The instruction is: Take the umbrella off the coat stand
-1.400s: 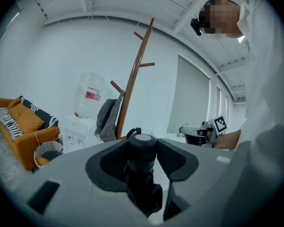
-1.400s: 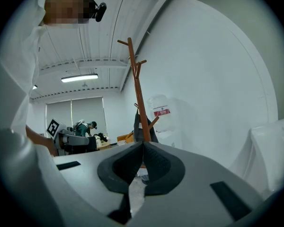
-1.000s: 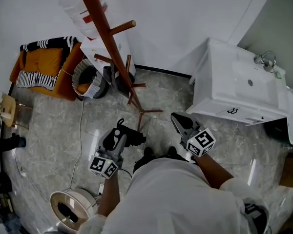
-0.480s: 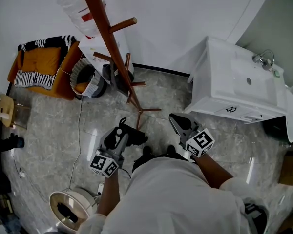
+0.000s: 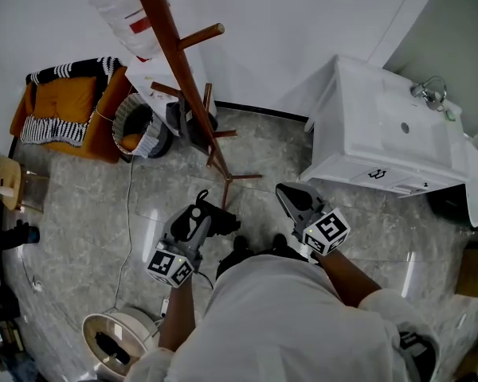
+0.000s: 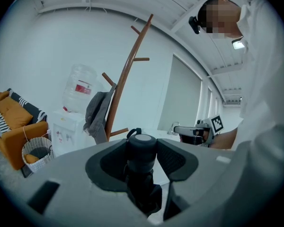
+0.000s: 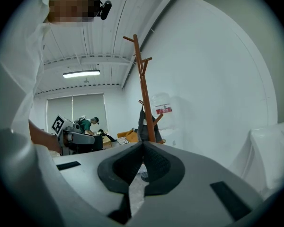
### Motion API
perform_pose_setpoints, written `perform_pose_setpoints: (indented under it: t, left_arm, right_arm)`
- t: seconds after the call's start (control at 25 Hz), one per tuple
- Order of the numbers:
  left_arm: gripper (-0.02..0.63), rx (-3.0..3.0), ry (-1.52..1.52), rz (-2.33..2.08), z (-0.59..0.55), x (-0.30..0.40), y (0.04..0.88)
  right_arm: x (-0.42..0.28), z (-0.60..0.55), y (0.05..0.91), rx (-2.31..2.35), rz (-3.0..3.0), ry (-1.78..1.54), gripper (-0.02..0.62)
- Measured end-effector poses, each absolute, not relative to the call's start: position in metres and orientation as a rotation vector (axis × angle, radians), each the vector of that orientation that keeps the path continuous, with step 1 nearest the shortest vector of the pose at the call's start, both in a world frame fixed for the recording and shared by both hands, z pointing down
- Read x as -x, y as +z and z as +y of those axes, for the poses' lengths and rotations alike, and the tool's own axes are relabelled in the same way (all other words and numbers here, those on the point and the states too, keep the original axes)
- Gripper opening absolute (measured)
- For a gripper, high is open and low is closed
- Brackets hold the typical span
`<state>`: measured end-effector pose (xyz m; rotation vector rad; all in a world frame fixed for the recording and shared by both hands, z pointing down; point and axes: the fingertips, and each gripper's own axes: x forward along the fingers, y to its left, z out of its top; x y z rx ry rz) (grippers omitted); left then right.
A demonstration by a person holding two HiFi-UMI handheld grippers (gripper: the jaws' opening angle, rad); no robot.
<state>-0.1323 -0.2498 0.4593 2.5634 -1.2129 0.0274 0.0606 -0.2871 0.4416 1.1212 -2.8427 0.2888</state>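
The folded black umbrella [image 6: 142, 173] stands between the pads of my left gripper [image 6: 142, 144], its round end cap toward the camera. That gripper is shut on it. In the head view the left gripper [image 5: 205, 217] holds the umbrella [image 5: 221, 223] low over the floor, a short way in front of the feet of the brown wooden coat stand [image 5: 180, 70]. The coat stand [image 6: 127, 77] leans across the left gripper view with a grey garment [image 6: 96, 115] on a peg. My right gripper [image 7: 142, 148] is shut with nothing in it, and appears at the head view's right [image 5: 291, 196].
A white cabinet with a sink [image 5: 386, 138] stands to the right. An orange sofa [image 5: 62, 106], a woven basket [image 5: 137, 127] and a water dispenser with its bottle [image 6: 77, 88] sit by the wall behind the stand. A round white appliance [image 5: 114, 344] is at my lower left.
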Motion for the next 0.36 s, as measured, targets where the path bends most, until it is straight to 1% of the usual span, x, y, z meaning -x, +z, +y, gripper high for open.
perform_pose_setpoints:
  t: [0.36]
  left_arm:
    - [0.201, -2.564, 0.054, -1.174, -0.2491, 0.1337, 0.4682]
  right_arm:
    - [-0.0579, -0.2826, 0.4478, -1.147, -2.83, 0.305, 0.014]
